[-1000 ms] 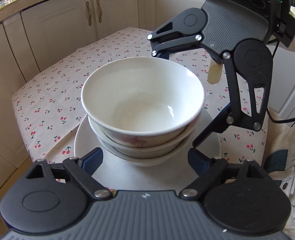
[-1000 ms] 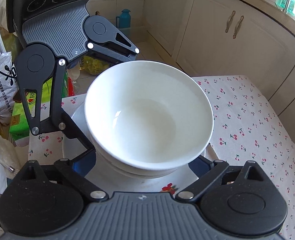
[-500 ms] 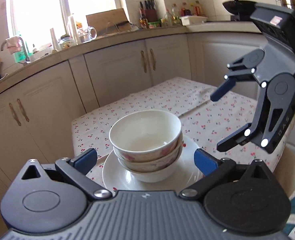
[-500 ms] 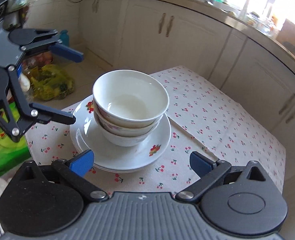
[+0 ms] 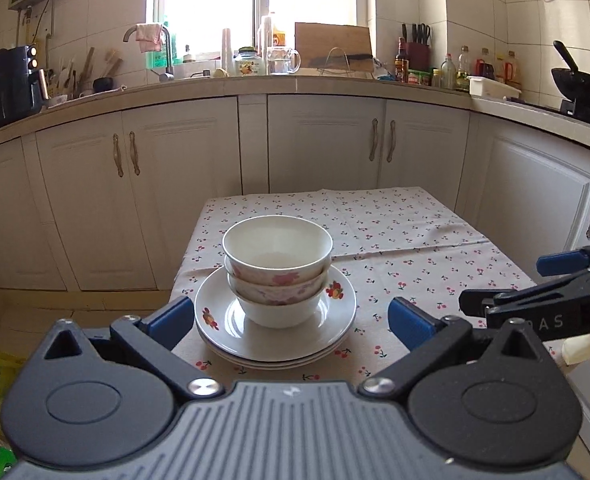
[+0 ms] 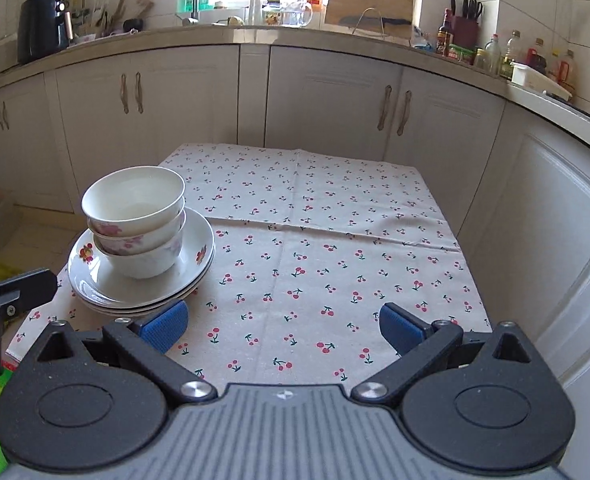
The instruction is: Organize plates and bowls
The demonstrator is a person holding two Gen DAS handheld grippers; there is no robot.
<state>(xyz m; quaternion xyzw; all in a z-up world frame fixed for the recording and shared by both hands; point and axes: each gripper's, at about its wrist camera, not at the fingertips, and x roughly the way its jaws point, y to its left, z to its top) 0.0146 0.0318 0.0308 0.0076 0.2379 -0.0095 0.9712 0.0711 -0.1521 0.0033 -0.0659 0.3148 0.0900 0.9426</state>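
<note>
Three bowls are nested on a stack of plates at the near-left corner of a table covered by a cherry-print cloth. The left gripper is held spread wide, with nothing pinched; the stack is seen at its 12 o'clock. The right gripper is likewise spread and empty, the stack lying at its 10 o'clock. Both jaws have just been opening.

Three nested floral white bowls sit upright on stacked floral plates.
</note>
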